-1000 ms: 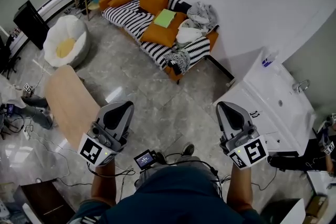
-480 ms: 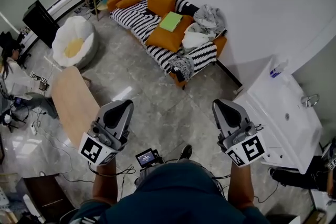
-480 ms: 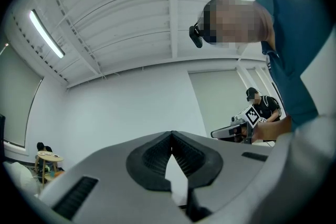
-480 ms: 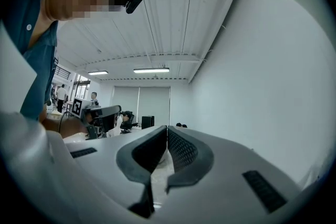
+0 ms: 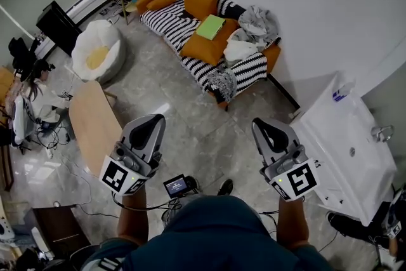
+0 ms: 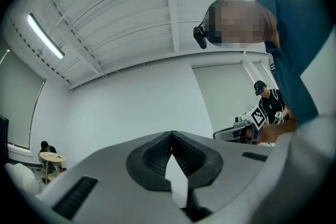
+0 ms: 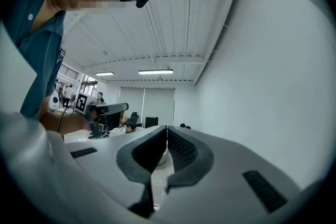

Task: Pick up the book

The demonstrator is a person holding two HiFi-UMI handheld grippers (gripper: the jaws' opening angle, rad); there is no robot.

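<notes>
From the head view: one left gripper (image 5: 151,122), one right gripper (image 5: 266,128), and one green book (image 5: 210,26) on the single sofa (image 5: 162,19) — well apart from both.

Left gripper view: jaws together, empty — only wall and ceiling showed.

Right gripper view: jaws likewise together and empty.

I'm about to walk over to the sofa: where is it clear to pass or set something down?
The long wooden table looks bare, as does the floor between it and the sofa. Piled clothes crowd the sofa's right end, beside the green book.
</notes>
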